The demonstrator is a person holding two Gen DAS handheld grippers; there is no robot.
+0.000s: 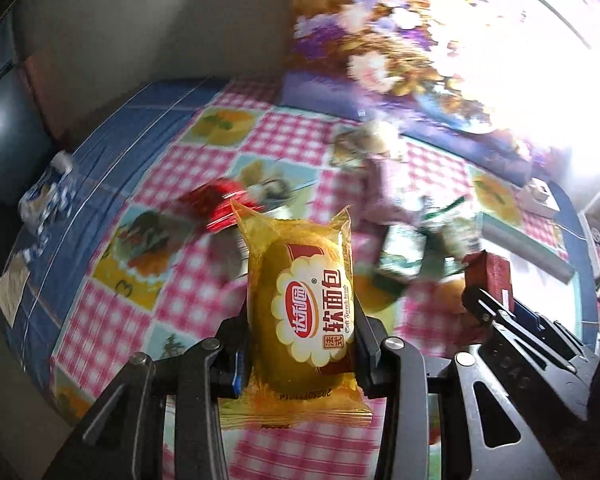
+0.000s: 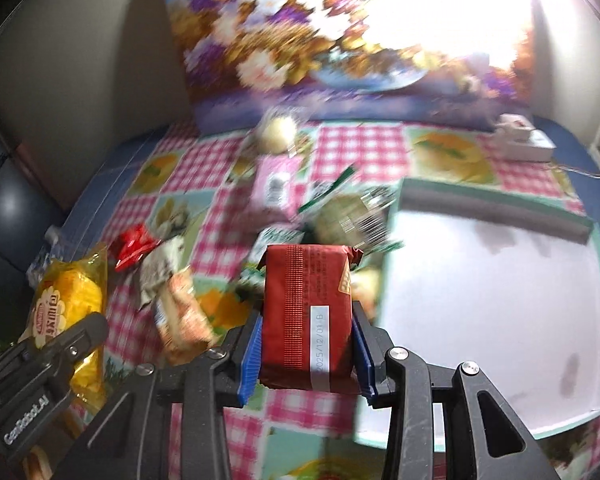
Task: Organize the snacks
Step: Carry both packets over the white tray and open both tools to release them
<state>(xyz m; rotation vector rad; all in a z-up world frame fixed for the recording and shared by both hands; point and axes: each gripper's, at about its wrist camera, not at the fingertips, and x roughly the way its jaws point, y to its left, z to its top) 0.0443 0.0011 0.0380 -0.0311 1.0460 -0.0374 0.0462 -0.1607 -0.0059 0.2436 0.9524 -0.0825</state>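
Note:
My left gripper [image 1: 302,344] is shut on a yellow soft-bread packet [image 1: 304,312] and holds it above the checked tablecloth. The packet also shows at the left of the right wrist view [image 2: 66,304]. My right gripper [image 2: 306,344] is shut on a dark red snack packet [image 2: 306,316], held just left of a white tray with a teal rim [image 2: 496,280]. That red packet shows at the right of the left wrist view [image 1: 490,276]. Several loose snacks lie on the cloth: a red wrapper [image 2: 134,244], an orange packet [image 2: 182,316], a pink packet [image 2: 276,184] and green packets [image 2: 340,208].
A floral picture [image 2: 300,40] leans at the back of the table. A white box [image 2: 524,140] sits at the back right. A blue-and-white packet [image 1: 48,196] lies near the table's left edge. Bright glare fills the upper right.

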